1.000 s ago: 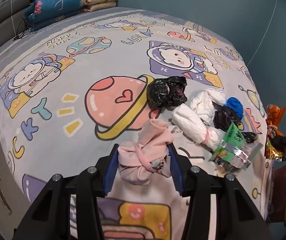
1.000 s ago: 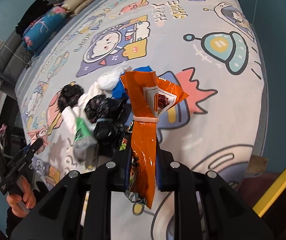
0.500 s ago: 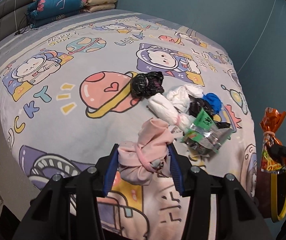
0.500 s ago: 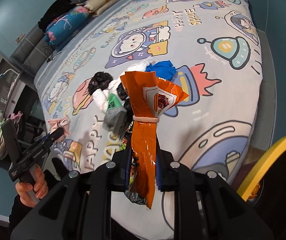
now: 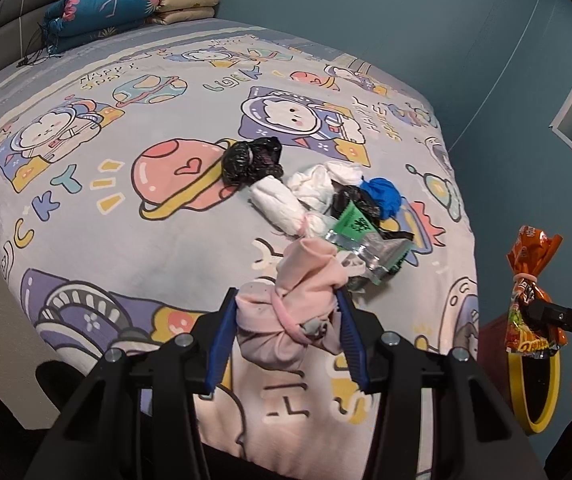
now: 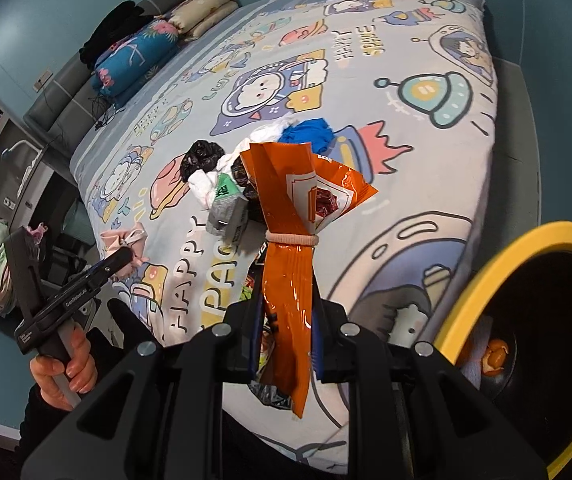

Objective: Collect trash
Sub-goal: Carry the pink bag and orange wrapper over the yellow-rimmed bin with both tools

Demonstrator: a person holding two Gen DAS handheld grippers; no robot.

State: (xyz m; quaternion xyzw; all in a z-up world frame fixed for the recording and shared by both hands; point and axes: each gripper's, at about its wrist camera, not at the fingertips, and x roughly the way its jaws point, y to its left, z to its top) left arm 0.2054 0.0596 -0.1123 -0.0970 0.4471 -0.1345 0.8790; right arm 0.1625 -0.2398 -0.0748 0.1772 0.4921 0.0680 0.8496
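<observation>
so both hands have pulled back off the bed point(image 5: 133, 248) since a second ago. left gripper point(image 5: 286, 328) fingers stay clamped on the pink cloth bundle point(image 5: 294, 300), right gripper point(image 6: 286, 336) fingers clamped on the orange snack bag point(image 6: 290, 264). yellow-rimmed bin point(image 6: 498, 268) now shows just right of the snack bag, peel inside, so the drop looks next. remaining trash pile point(image 5: 326, 204) stays mid-bed, more trips needed.
</observation>
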